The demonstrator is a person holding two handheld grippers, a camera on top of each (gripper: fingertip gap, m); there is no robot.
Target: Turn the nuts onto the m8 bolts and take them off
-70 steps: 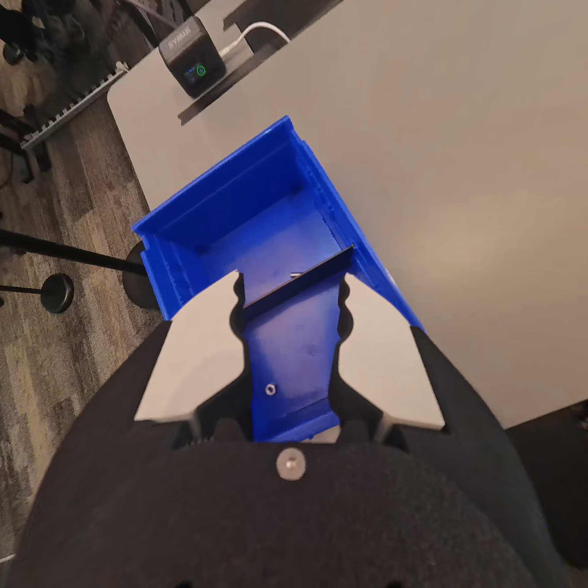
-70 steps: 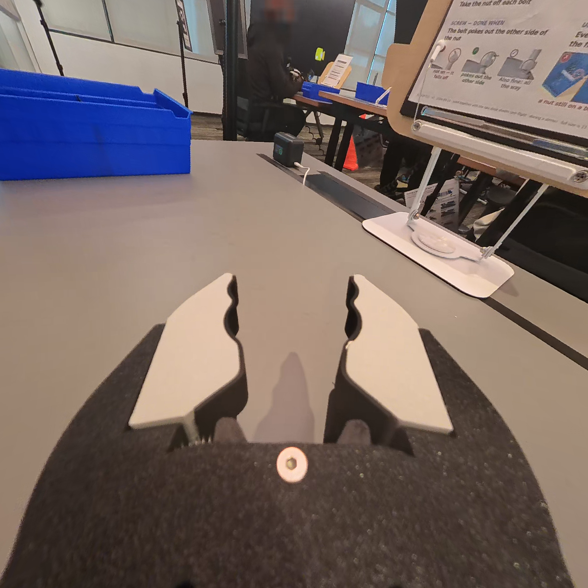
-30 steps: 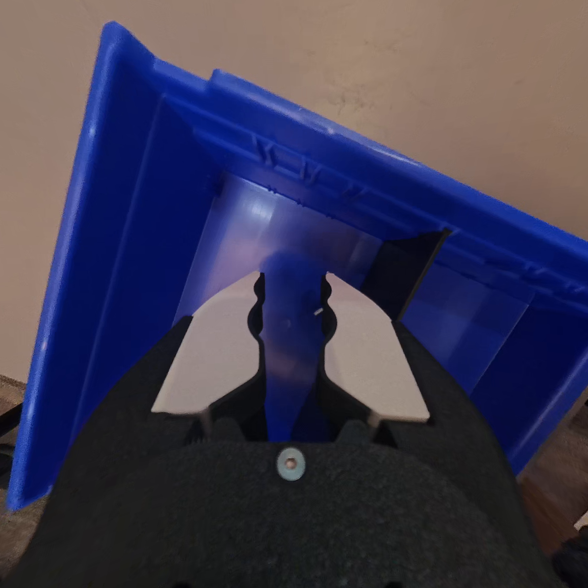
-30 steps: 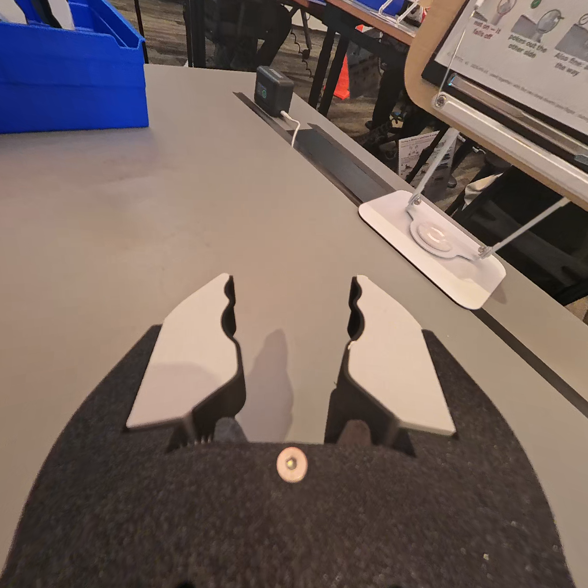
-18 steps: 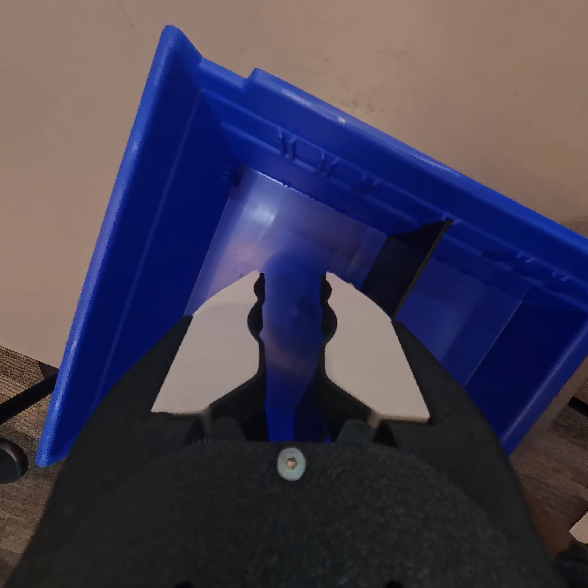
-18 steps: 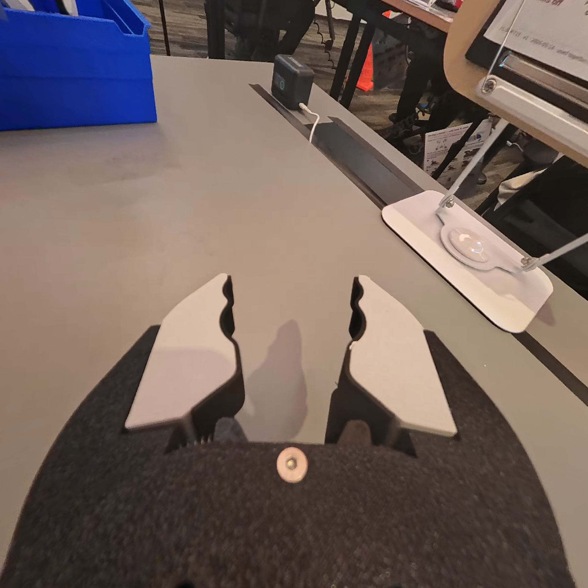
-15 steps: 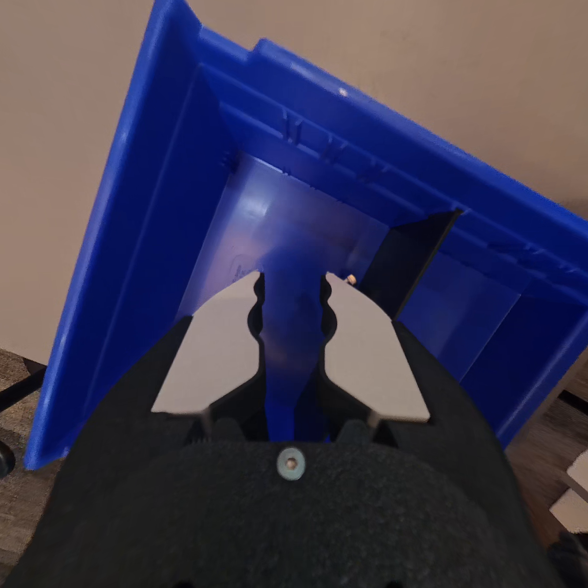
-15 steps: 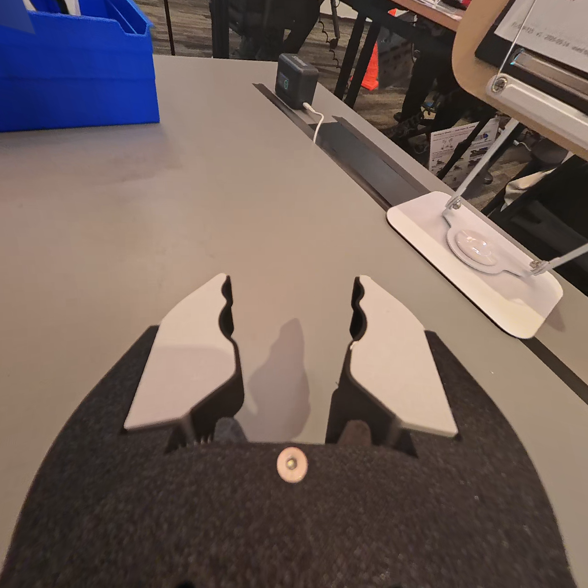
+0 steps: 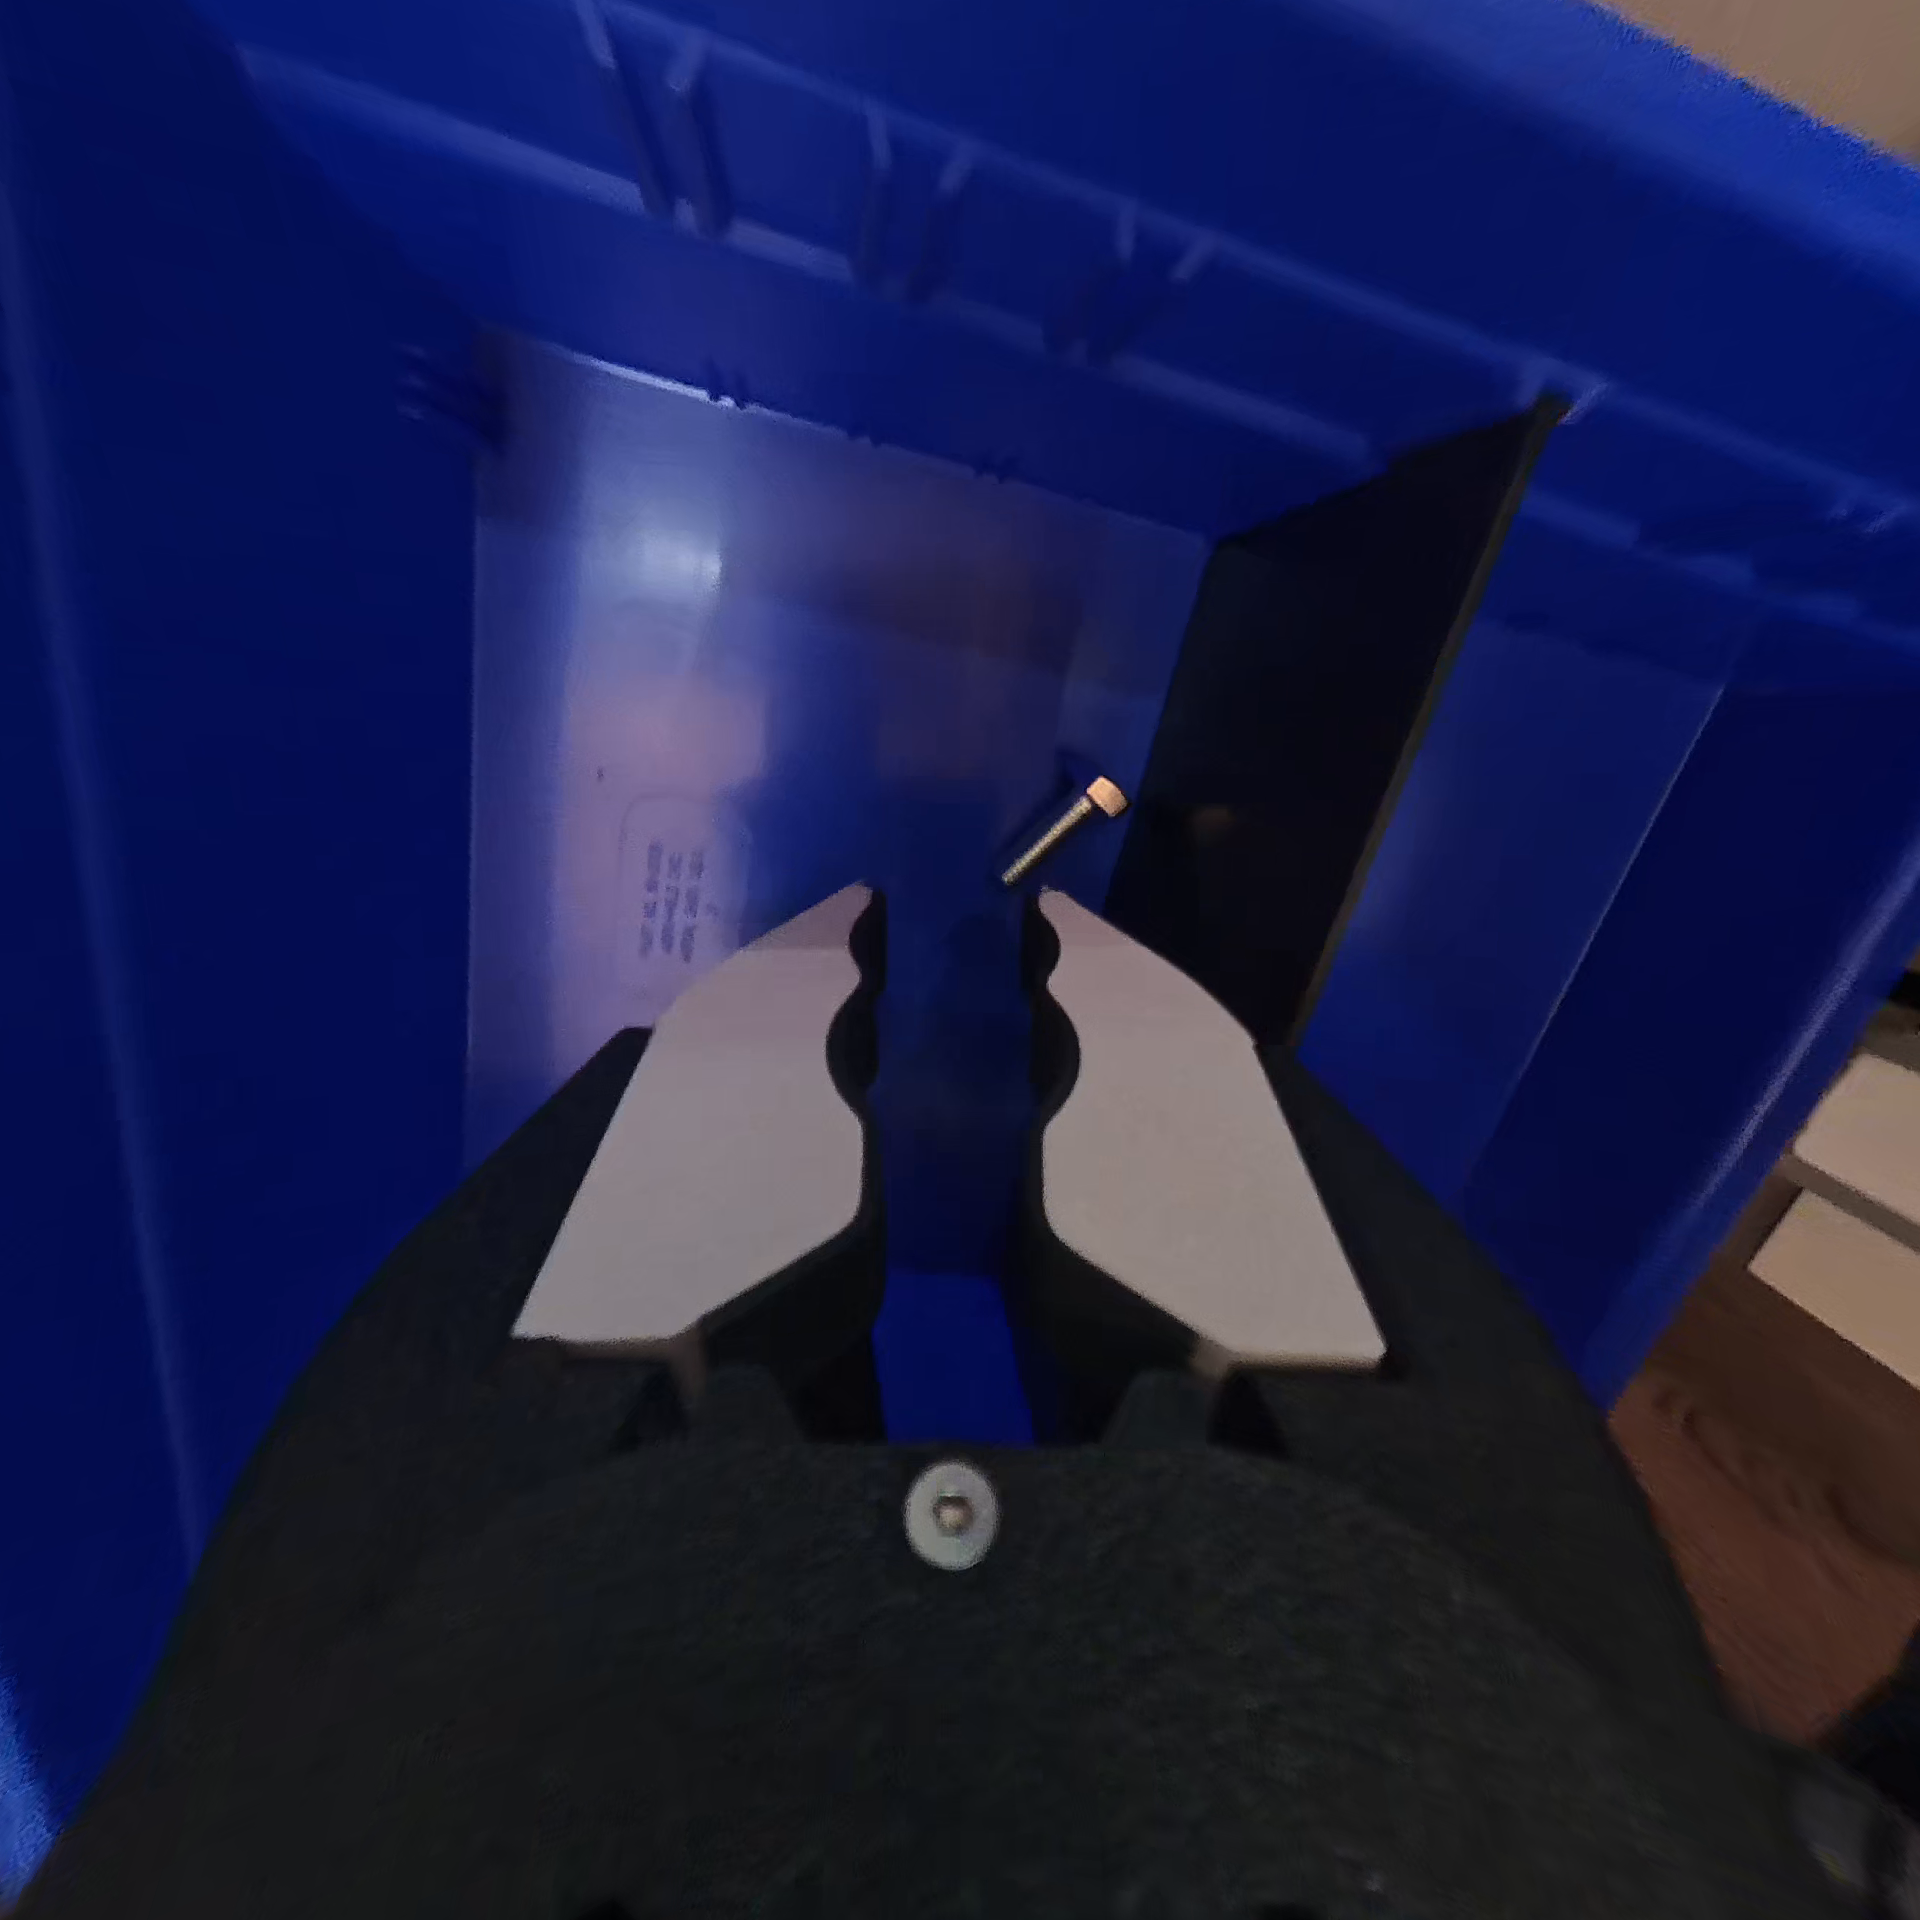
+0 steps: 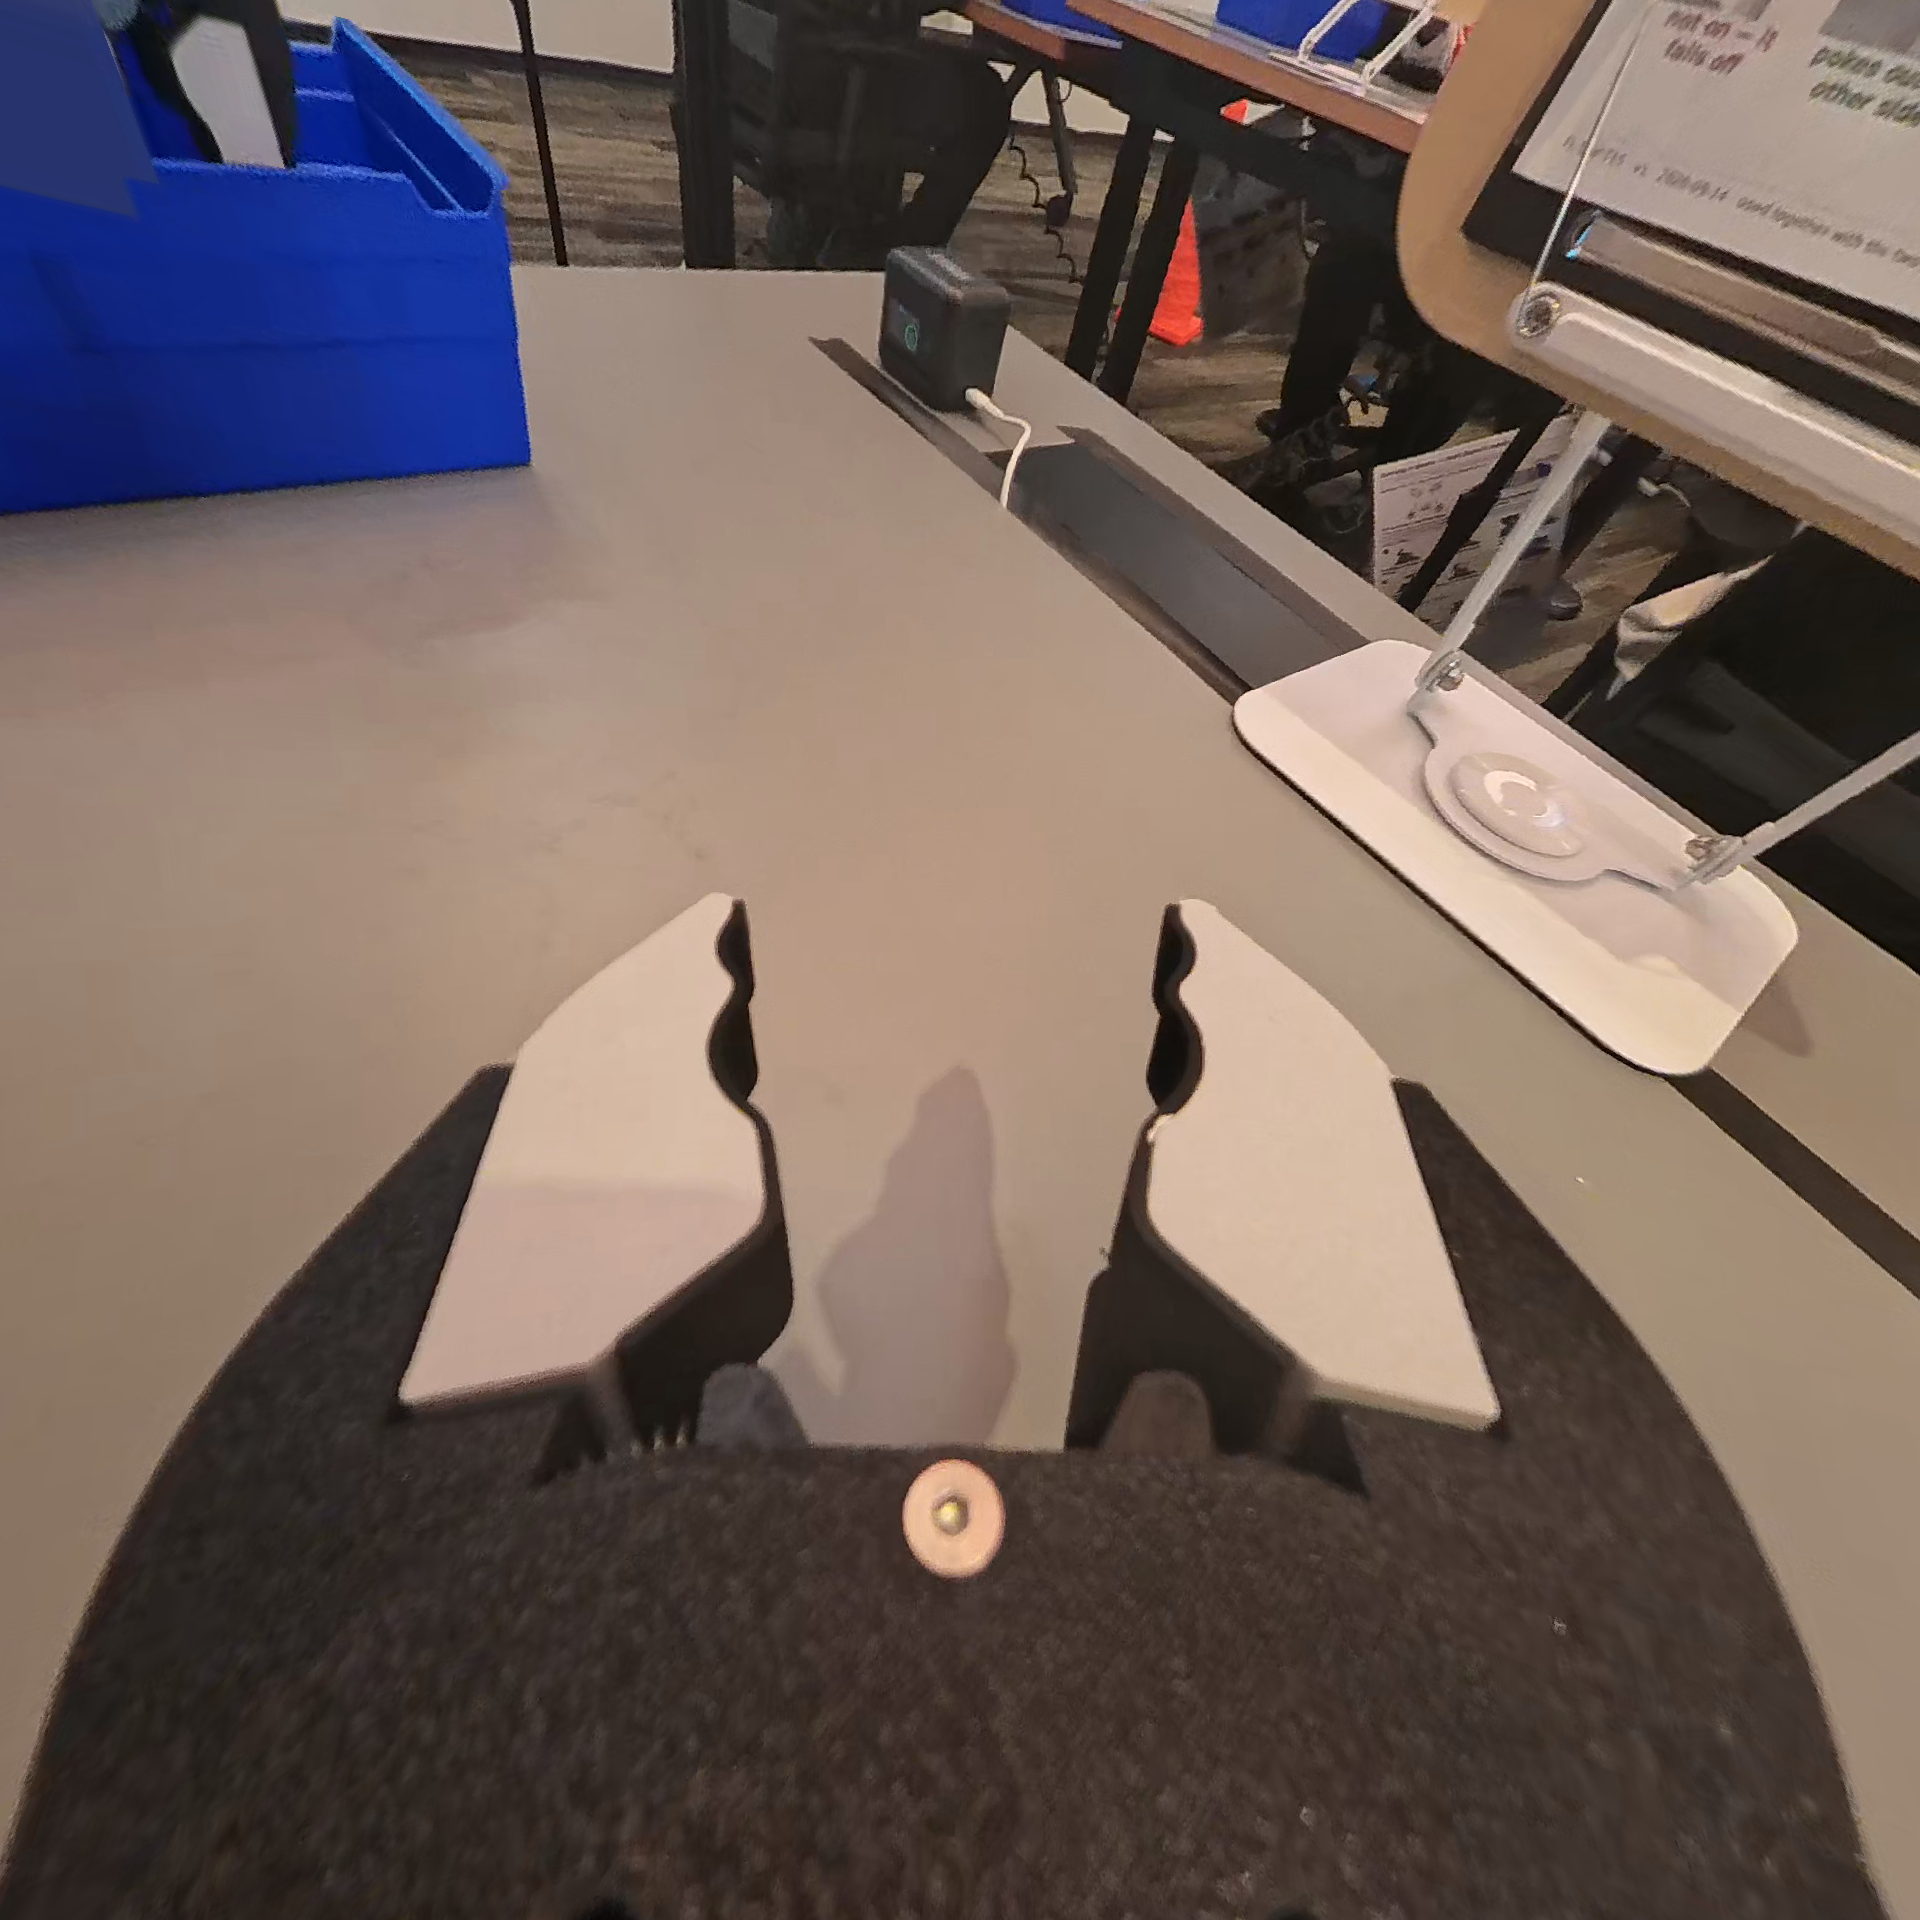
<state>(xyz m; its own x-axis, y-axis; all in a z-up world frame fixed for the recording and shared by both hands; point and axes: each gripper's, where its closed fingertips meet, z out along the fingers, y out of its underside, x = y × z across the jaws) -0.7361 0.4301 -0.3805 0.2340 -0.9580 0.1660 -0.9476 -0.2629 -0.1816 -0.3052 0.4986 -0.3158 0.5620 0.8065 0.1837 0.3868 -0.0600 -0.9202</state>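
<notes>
My left tool (image 9: 954,902) sits low inside the blue bin (image 9: 260,727), tips slightly apart and empty, walls close at frame left and top. A bolt (image 9: 1062,830) lies just above my right tip, beside the black divider (image 9: 1309,727). My right tool (image 10: 951,914) gapes wide over bare grey surface (image 10: 727,675); a white stand base (image 10: 1558,935) sits mid-right.

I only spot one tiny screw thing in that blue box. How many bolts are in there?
1. A single bolt lies on the blue bin floor beside the black divider, just beyond the open left gripper. The gripper may hide others.
</notes>
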